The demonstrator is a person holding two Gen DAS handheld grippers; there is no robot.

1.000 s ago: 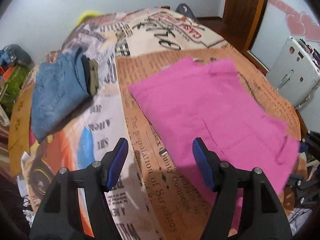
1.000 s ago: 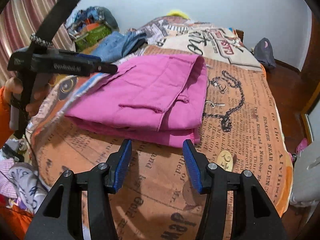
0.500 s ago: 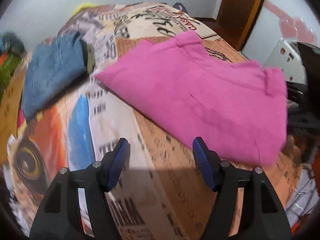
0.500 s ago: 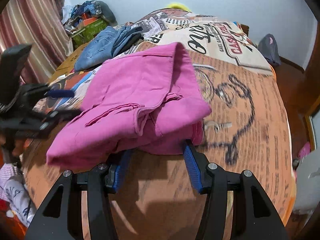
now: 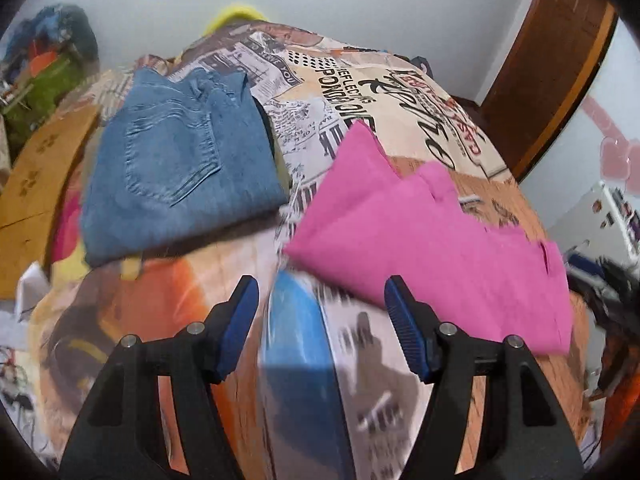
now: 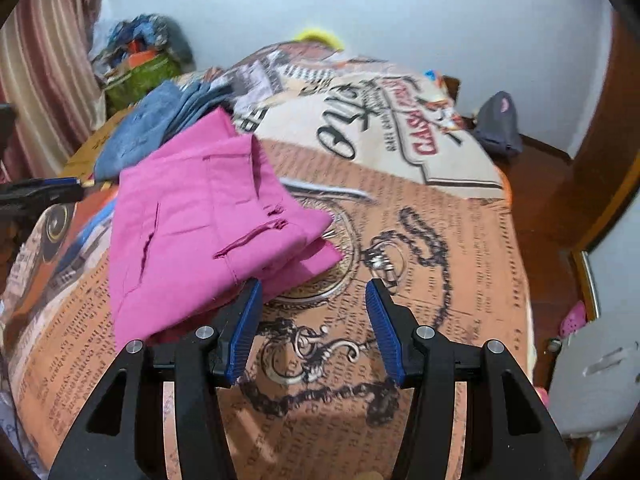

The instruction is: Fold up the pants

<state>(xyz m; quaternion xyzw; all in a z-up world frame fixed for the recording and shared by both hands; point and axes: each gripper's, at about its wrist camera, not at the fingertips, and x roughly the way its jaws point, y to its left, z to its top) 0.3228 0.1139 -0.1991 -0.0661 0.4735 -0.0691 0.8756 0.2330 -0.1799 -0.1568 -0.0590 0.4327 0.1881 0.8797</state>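
Observation:
The folded pink pants point(image 5: 424, 232) lie on the printed bedspread point(image 5: 400, 92); in the right wrist view the pants point(image 6: 200, 232) sit left of centre. My left gripper point(image 5: 320, 300) is open and empty, just short of the pants' near-left edge. My right gripper point(image 6: 312, 300) is open and empty; its left finger touches or sits just under the pants' near corner. The left gripper shows as a dark shape at the left edge of the right wrist view point(image 6: 36, 196).
Folded blue jeans point(image 5: 180, 168) lie on the bed to the left of the pink pants, also in the right wrist view point(image 6: 160, 128). A clutter pile point(image 6: 140, 60) stands by the curtain. A dark bag point(image 6: 500, 124) lies on the floor, a wooden door point(image 5: 552, 60) at right.
The pink pants have slid across the bed toward the blue jeans and lie more slanted. Both grippers have stayed open and swung with them; the left view now faces the jeans.

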